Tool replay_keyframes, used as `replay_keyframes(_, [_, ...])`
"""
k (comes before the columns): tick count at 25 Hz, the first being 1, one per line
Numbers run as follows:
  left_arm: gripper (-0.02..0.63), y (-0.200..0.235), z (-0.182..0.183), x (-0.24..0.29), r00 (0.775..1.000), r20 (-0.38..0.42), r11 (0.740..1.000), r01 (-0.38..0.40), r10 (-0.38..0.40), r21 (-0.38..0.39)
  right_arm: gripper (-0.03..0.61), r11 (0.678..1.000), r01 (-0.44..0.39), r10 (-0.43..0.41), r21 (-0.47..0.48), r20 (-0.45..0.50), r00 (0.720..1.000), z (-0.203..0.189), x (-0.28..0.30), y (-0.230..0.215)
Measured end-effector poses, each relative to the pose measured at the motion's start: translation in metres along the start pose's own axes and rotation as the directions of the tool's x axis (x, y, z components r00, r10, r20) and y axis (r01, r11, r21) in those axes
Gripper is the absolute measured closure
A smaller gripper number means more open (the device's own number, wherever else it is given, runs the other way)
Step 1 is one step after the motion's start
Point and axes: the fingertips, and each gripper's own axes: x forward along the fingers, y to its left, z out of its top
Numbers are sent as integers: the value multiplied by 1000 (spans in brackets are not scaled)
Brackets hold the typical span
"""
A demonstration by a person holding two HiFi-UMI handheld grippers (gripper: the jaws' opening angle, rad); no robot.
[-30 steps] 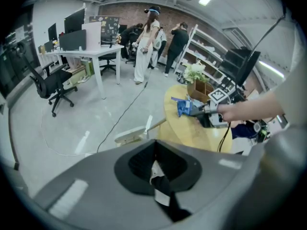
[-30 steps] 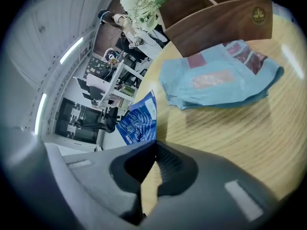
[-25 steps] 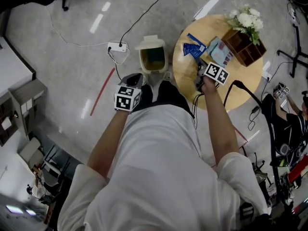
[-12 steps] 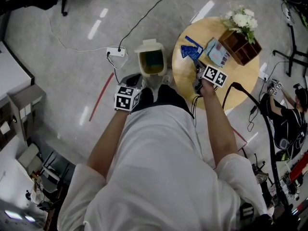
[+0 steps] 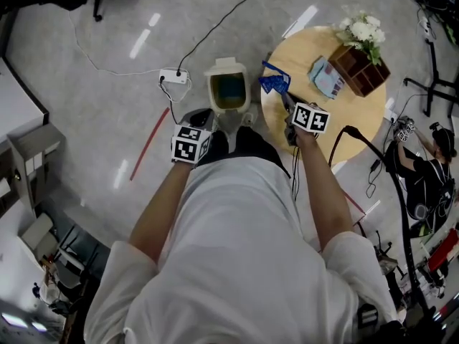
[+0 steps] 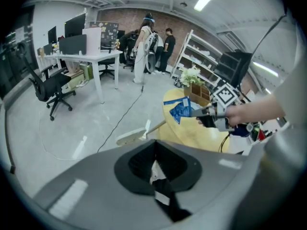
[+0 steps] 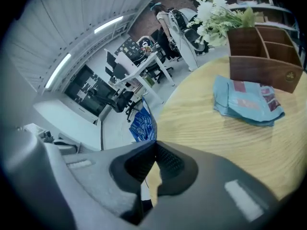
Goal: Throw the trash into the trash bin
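Note:
My right gripper [image 5: 285, 99] is shut on a crumpled blue wrapper [image 5: 274, 83] and holds it in the air over the left edge of the round wooden table [image 5: 355, 113]. The wrapper [image 7: 143, 122] sticks up from the closed jaws of the right gripper [image 7: 154, 143]. Just left of the table stands a cream trash bin [image 5: 228, 90] with its lid up and its inside dark. My left gripper [image 5: 203, 119] hangs low beside the bin, jaws together [image 6: 154, 143]. From it I see the wrapper [image 6: 181, 110] and the right gripper [image 6: 205, 113].
A light blue packet [image 5: 326, 79] and a wooden organizer [image 5: 360, 69] with white flowers [image 5: 363, 31] sit on the table. A power strip [image 5: 175, 76] and cables lie on the floor near the bin. A person [image 5: 429, 185] crouches at the right.
The right gripper has lifted the blue wrapper off the table and carried it left toward the bin, rolling as it went. The left gripper has stayed put.

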Motion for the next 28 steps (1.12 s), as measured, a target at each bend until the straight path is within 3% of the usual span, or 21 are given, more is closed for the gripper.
replay_keyframes(10, [609,11,-22,-10,1000,6,1000,0,0,-29,577,989,-42,34,-143,-54,998,-25,7,45])
replay_keyframes(28, [609,59,-54,-30,998,55,989,-29,38,-142,577,963,-100,59,-251,-163,985,-58,36,111])
